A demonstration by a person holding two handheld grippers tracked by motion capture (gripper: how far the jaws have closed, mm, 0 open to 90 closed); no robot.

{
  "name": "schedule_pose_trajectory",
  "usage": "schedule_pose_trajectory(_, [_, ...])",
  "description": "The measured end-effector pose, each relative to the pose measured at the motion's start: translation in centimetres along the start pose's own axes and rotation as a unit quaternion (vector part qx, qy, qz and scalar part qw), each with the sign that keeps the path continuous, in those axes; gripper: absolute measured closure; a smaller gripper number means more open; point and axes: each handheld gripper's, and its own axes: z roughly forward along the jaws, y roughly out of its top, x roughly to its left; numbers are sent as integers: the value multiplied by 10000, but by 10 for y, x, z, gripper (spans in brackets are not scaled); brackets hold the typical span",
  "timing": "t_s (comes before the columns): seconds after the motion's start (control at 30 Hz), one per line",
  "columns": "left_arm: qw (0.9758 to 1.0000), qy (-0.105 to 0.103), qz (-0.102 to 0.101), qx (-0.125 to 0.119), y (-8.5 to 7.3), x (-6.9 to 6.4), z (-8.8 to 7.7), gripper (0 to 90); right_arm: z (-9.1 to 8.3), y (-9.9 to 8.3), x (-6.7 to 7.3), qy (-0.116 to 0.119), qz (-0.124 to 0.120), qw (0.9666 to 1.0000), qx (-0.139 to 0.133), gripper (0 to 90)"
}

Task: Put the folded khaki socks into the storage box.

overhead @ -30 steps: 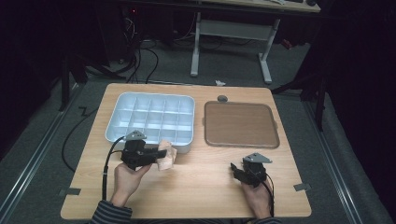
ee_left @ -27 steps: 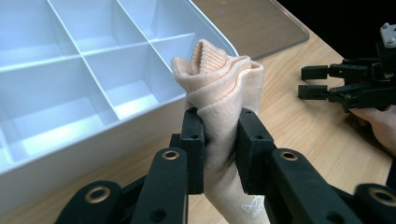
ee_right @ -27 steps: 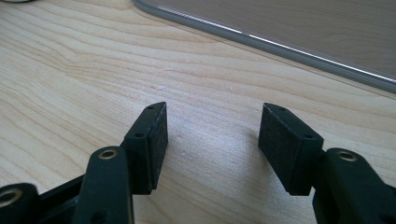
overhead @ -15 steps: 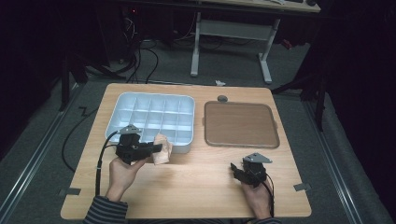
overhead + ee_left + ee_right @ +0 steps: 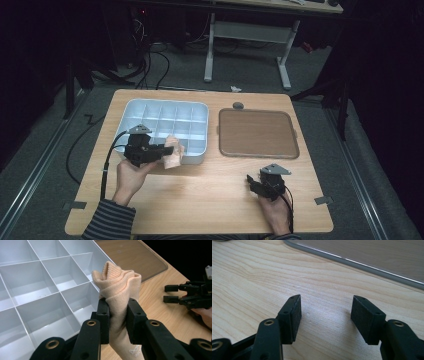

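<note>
Left gripper (image 5: pixel 167 150) now sits further up toward the tray (image 5: pixel 131 111) than a second ago, level, clamping a peach sock (image 5: pixel 117 287) over the tray's near right corner. Right gripper (image 5: pixel 325 315) unmoved, jaws apart, low over table (image 5: pixel 215 200).

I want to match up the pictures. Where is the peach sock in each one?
High view: the peach sock sits left of centre, at the grey divided tray's near edge.
Left gripper view: centre, clamped between the left gripper's fingers.
Right gripper view: not in it.
Shared landmark: the brown tray.
</note>
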Motion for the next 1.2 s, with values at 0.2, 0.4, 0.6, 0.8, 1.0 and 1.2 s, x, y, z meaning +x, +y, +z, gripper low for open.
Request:
schedule_pose_trajectory(0.2, [9999,51,-106,-57,2,8,-2,755,0,0,0,-4,-3,10000,-4,419])
schedule_pose_trajectory(0.4, [9999,165,17,0,8,9,-6,754,0,0,1,-1,1,10000,1,418])
schedule_pose_trajectory(0.6, [9999,126,-68,-8,11,17,-6,754,0,0,1,4,2,10000,3,416])
schedule_pose_trajectory(0.8, [9997,247,-80,-23,18,28,-7,754,0,0,1,8,0,10000,6,417])
schedule_pose_trajectory(1.0, [9997,197,-173,-25,26,38,-5,754,0,0,1,6,0,10000,9,416])
schedule_pose_trajectory(1.2, [9993,197,-300,127,27,50,2,753,0,0,1,10,0,10000,11,416])
